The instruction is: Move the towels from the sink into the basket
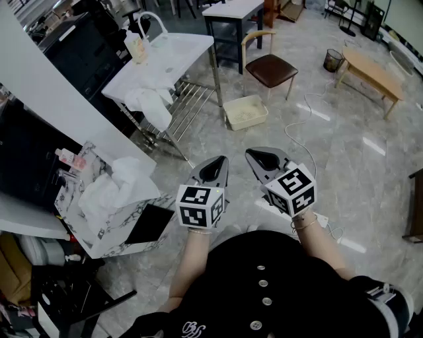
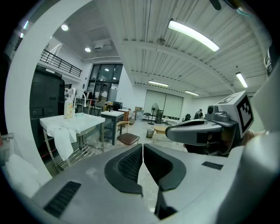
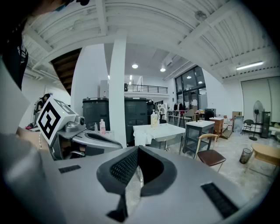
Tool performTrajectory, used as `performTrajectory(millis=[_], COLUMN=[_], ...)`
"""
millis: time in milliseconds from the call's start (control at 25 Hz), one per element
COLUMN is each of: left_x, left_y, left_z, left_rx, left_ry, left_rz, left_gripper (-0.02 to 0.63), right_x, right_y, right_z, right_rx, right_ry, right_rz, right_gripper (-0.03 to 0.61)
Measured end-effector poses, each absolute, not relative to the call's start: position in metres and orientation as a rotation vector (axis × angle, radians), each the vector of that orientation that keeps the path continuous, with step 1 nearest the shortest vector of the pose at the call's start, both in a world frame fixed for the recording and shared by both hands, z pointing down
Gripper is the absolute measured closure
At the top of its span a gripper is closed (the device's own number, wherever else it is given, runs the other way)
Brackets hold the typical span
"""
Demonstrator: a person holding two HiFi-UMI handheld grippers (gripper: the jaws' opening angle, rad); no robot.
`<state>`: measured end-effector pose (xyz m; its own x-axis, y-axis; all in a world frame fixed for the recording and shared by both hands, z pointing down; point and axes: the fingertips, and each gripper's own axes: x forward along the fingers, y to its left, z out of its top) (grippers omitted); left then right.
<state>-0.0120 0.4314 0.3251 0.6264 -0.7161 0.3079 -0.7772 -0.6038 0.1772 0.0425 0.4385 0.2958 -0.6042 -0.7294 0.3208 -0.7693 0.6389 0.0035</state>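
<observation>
A white sink (image 1: 188, 45) on a metal stand sits at the upper left, with a white towel (image 1: 151, 100) draped over its front edge. The marbled basket (image 1: 99, 241) at the left holds crumpled white towels (image 1: 114, 185). My left gripper (image 1: 222, 161) and right gripper (image 1: 253, 154) hover side by side over the floor, well short of the sink and to the right of the basket. Both are shut with nothing between the jaws. In the left gripper view my left gripper (image 2: 142, 147) faces the sink (image 2: 87, 120) and its towel (image 2: 61, 136). In the right gripper view my right gripper (image 3: 137, 150) faces the sink (image 3: 164, 130) and towel (image 3: 141, 139).
A soap bottle (image 1: 135, 47) stands on the sink. Beyond it are a dark table (image 1: 231, 16), a brown chair (image 1: 269, 67), a beige tray (image 1: 245, 111) on the floor, a wastebasket (image 1: 332, 59) and a wooden bench (image 1: 373, 72). A cable (image 1: 301, 132) runs across the floor.
</observation>
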Motion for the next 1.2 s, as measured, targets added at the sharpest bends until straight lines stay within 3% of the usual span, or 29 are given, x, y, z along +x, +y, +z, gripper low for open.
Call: performTrajectory(millis=[920,960,1000,1040,1120,1160,1200], left_x=[-0.024,-0.026,-0.028,-0.030,-0.035,-0.038,-0.040], left_y=[0.427,0.425,0.423,0.422,0.418,0.416,0.415], left_z=[0.339,0.340,0.340,0.340,0.340,0.340,0.341], left_rx=[2.560,2.562,2.566,2.570,2.573,2.571,2.567], left_ry=[-1.177,-1.182,-1.180,-1.179,-1.182,-1.180,-1.173], left_rz=[0.295,0.309,0.320,0.326,0.324,0.319,0.318], left_gripper=[0.597,0.597,0.596,0.594,0.591,0.568,0.480], right_x=[0.023,0.023,0.022,0.020,0.017,0.015,0.013], right_y=[0.436,0.434,0.432,0.431,0.427,0.426,0.425], right_z=[0.319,0.319,0.318,0.318,0.318,0.319,0.320], right_rx=[1.199,1.210,1.220,1.232,1.258,1.263,1.265], right_ry=[-2.593,-2.588,-2.586,-2.585,-2.581,-2.580,-2.579], right_rz=[0.313,0.314,0.314,0.313,0.308,0.308,0.307], right_gripper=[0.577,0.552,0.476,0.443,0.423,0.395,0.366])
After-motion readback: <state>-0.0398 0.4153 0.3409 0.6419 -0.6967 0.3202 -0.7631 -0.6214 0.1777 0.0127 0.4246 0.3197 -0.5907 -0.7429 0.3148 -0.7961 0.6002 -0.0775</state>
